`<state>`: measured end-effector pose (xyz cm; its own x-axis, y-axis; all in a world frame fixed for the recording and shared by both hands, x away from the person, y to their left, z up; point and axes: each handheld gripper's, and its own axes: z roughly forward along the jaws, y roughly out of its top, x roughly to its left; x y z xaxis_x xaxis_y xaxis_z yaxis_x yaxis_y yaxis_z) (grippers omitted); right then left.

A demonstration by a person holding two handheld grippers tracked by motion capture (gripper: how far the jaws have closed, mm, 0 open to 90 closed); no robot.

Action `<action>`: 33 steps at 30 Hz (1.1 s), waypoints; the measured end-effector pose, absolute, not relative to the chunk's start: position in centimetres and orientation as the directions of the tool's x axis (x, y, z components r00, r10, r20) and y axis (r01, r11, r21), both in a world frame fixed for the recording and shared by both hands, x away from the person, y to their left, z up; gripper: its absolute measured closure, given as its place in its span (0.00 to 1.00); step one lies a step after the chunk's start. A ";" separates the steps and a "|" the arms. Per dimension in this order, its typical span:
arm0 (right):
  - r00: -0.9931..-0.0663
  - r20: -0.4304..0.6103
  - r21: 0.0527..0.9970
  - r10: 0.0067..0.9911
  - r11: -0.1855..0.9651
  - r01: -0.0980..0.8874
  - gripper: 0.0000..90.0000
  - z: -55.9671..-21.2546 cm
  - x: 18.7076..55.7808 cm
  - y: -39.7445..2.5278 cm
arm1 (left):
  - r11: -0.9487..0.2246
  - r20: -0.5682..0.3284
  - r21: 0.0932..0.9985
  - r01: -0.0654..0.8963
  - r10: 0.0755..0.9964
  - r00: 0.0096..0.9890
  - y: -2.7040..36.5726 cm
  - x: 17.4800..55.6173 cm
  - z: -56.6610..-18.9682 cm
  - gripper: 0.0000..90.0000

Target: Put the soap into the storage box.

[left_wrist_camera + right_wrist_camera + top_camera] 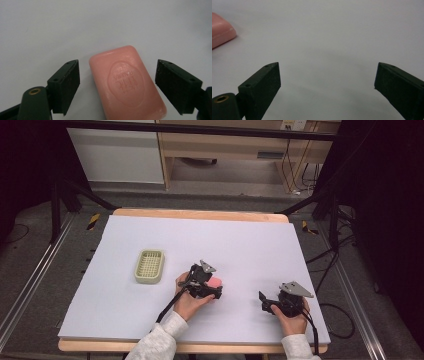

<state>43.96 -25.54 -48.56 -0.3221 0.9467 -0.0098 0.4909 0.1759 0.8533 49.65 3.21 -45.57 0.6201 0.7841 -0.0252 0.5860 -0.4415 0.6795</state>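
A pink bar of soap (pixel 126 83) with an oval stamp lies flat on the white table cover. My left gripper (pixel 117 86) is open, its two black jaws standing on either side of the bar with a gap on each side. From above, the left gripper (pixel 212 287) sits over the soap (pixel 215 283) near the table's middle. My right gripper (pixel 327 87) is open with nothing between its jaws; it rests at the front right (pixel 265 302). A corner of the soap (pixel 220 33) shows at the far left of the right gripper view. A pale green soap dish (pixel 149 266) lies to the left.
The white cover (pixel 235 240) spans the wooden table. Metal frame rails run along both sides on the floor, and cables trail at the right. Wooden furniture stands beyond the far edge.
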 end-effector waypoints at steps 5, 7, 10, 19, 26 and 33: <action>-0.322 -0.010 0.853 0.947 0.176 0.491 0.08 -48.6 44.0 -25.5 | -0.453 -0.019 0.667 0.592 0.783 0.621 2.9 49.6 -45.8 0.22; -0.322 -0.015 0.854 0.947 0.179 0.488 0.08 -48.6 44.0 -25.6 | -0.463 -0.012 0.659 0.593 0.781 0.624 2.8 49.6 -46.0 0.23; -0.322 -0.013 0.854 0.947 0.179 0.489 0.08 -48.6 44.0 -25.6 | -0.463 -0.011 0.655 0.598 0.785 0.619 2.7 49.7 -46.1 0.23; -0.323 -0.020 0.854 0.946 0.184 0.487 0.08 -48.6 44.0 -25.6 | -0.454 -0.031 0.641 0.619 0.790 0.613 2.5 49.8 -46.4 0.27; -0.323 -0.017 0.853 0.946 0.182 0.490 0.08 -48.6 44.0 -25.5 | -0.457 -0.045 0.623 0.635 0.789 0.612 2.4 49.9 -46.6 0.29; -0.322 -0.014 0.852 0.947 0.180 0.492 0.09 -48.6 44.0 -25.5 | -0.468 -0.048 0.618 0.631 0.779 0.625 2.5 49.7 -46.3 0.36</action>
